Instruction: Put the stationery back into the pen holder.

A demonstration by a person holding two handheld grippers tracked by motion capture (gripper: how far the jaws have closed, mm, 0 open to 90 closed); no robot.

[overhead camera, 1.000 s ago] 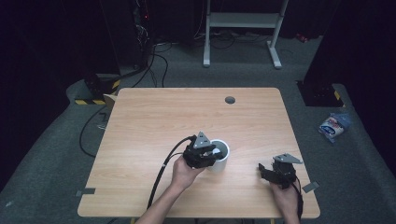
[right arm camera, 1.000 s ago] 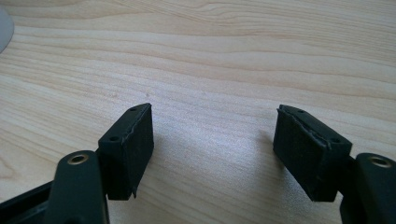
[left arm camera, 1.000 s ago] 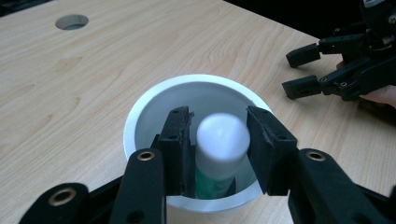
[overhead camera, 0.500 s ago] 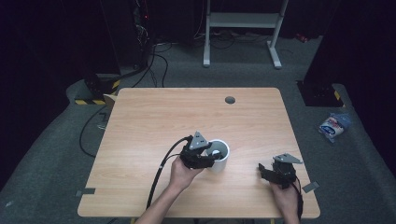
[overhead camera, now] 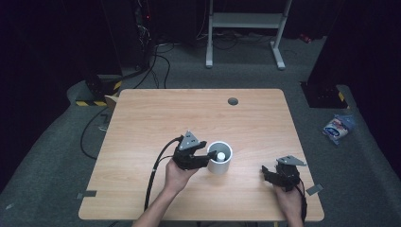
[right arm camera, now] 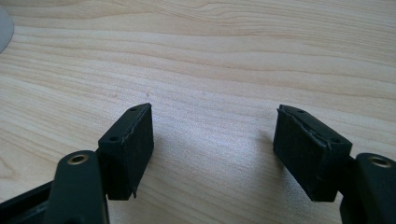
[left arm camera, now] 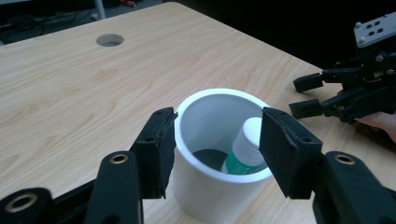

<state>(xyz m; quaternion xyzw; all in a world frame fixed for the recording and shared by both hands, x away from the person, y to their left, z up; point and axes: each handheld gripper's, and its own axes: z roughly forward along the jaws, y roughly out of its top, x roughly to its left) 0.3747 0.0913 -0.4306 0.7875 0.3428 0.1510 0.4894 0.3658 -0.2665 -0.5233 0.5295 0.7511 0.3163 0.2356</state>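
A white cup (overhead camera: 221, 164) stands upright on the wooden table (overhead camera: 198, 113), right of the middle near the front. Inside it leans a small bottle (overhead camera: 221, 155) with a white cap and a green label (left arm camera: 245, 144). My left gripper (overhead camera: 208, 158) sits just left of the cup, and its jaws have just been opening. In the left gripper view (left arm camera: 217, 144) they stand apart over the cup's near rim (left arm camera: 205, 186), gripping nothing. My right gripper (overhead camera: 265, 172) rests low near the front right, open (right arm camera: 212, 149) over bare wood.
A round cable hole (overhead camera: 232, 100) lies at the table's far edge. The left gripper's cable (overhead camera: 156, 175) trails off the front edge. A packet (overhead camera: 338, 127) lies on the floor to the right, and a white stand (overhead camera: 246, 21) is behind the table.
My left gripper has opened and drawn back to the left, off the cup. The bottle now sits in the cup. The right gripper has stayed put.
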